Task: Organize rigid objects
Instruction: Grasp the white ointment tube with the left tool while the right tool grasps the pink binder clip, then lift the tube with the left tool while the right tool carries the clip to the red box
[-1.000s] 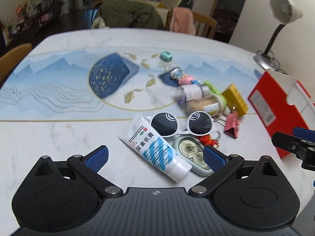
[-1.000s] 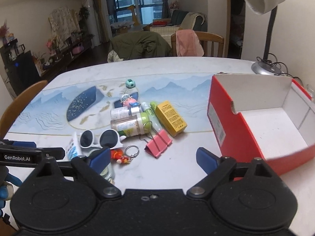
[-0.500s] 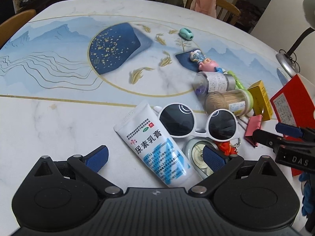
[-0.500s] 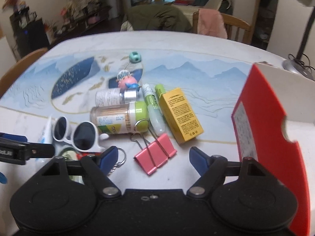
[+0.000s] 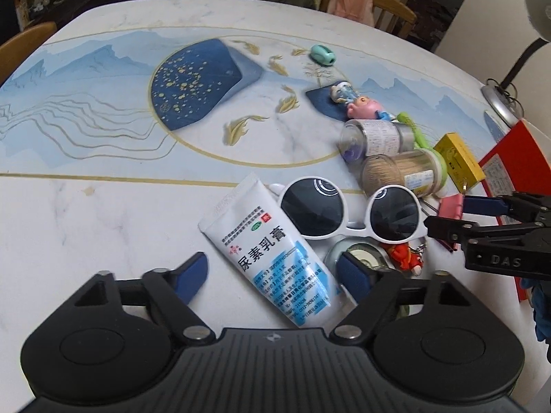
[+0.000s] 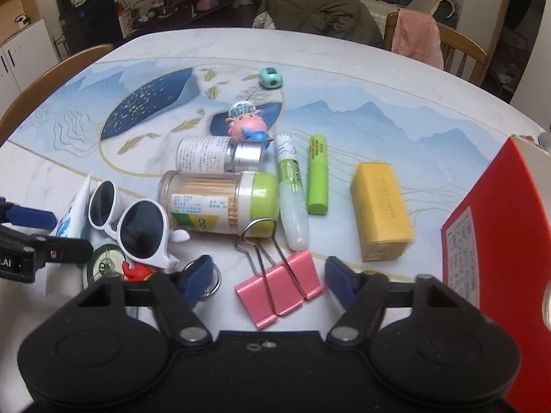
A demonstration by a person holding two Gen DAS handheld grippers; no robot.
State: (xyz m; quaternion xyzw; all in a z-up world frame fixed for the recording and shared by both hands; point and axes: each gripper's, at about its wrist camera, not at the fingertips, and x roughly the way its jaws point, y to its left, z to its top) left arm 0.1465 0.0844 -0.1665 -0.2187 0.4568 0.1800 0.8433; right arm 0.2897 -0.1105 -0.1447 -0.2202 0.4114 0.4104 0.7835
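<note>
My left gripper (image 5: 275, 272) hangs low over the table, its jaws closing around the cap end of a white ointment tube (image 5: 272, 251); the pads stand just clear of it. White sunglasses (image 5: 347, 210) lie beside the tube, half over a correction-tape roller (image 5: 361, 254). My right gripper (image 6: 268, 277) straddles a pink binder clip (image 6: 279, 289) lying flat, jaws closing, pads not pressing on it. Beyond the clip lie a toothpick jar (image 6: 220, 203), a glue stick (image 6: 292, 199), a green highlighter (image 6: 317, 175) and a yellow box (image 6: 380, 210).
An open red cardboard box (image 6: 499, 241) stands at the right edge. A labelled bottle (image 6: 213, 155), a pink pig toy (image 6: 246, 125) and a teal sharpener (image 6: 271, 78) lie farther back. A red keychain figure (image 5: 403, 254) sits by the sunglasses. Chairs ring the table's far side.
Both grippers' jaws have narrowed. The right gripper moved left and down over the binder clip, leaving the red box at the edge. The left gripper sank closer to the tube.
</note>
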